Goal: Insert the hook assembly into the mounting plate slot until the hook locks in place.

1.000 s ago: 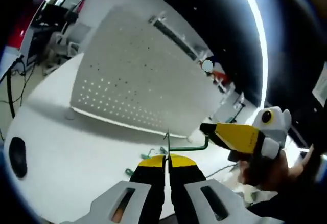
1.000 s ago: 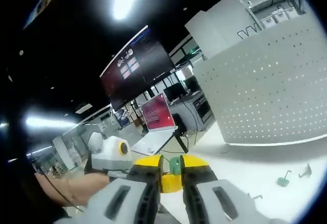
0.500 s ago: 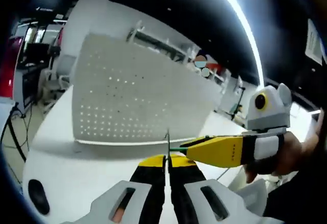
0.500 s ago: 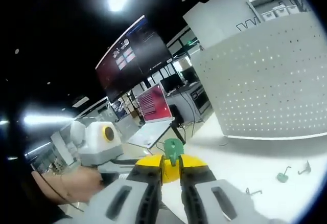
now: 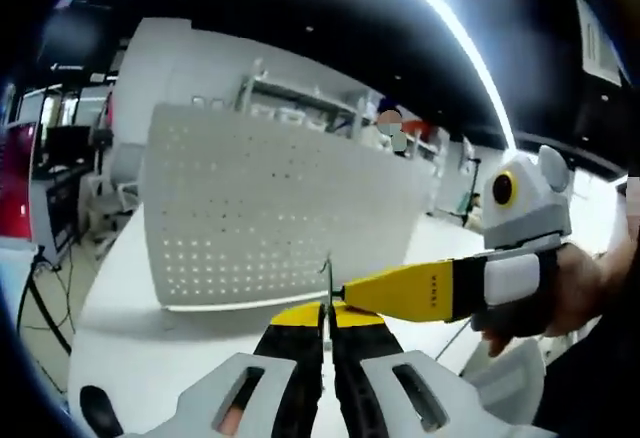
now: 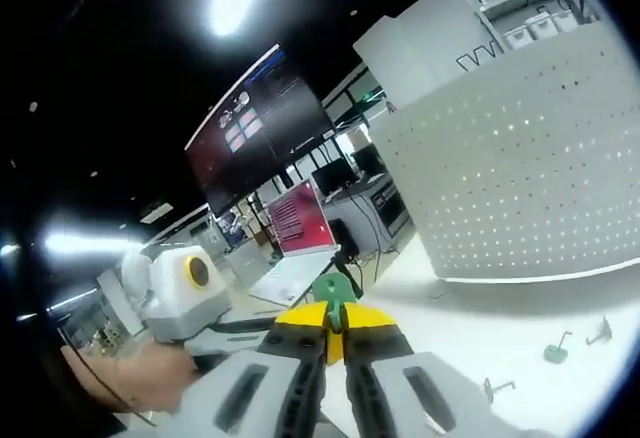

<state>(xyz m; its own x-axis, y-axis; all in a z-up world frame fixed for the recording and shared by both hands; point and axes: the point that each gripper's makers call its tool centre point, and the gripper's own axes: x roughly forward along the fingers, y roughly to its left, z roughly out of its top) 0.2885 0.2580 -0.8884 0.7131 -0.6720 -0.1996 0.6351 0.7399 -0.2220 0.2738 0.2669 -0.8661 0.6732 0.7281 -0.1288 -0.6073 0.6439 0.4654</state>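
Left gripper (image 5: 326, 310): jaws pressed together on a thin metal plate edge (image 5: 327, 280). Right gripper (image 6: 335, 320): jaws pinching the green hook (image 6: 333, 289); its yellow tip meets the left jaws. White pegboard (image 5: 270, 208) stands upright on the table (image 6: 520, 343) behind; spare hooks (image 6: 556, 349) lie near its base

White worktop (image 6: 520, 328) running across lower right of right gripper view. Perforated panel (image 6: 520, 168) standing upright on it at right; loose hooks (image 6: 555, 350) lying in front, lower right, well apart from panel.
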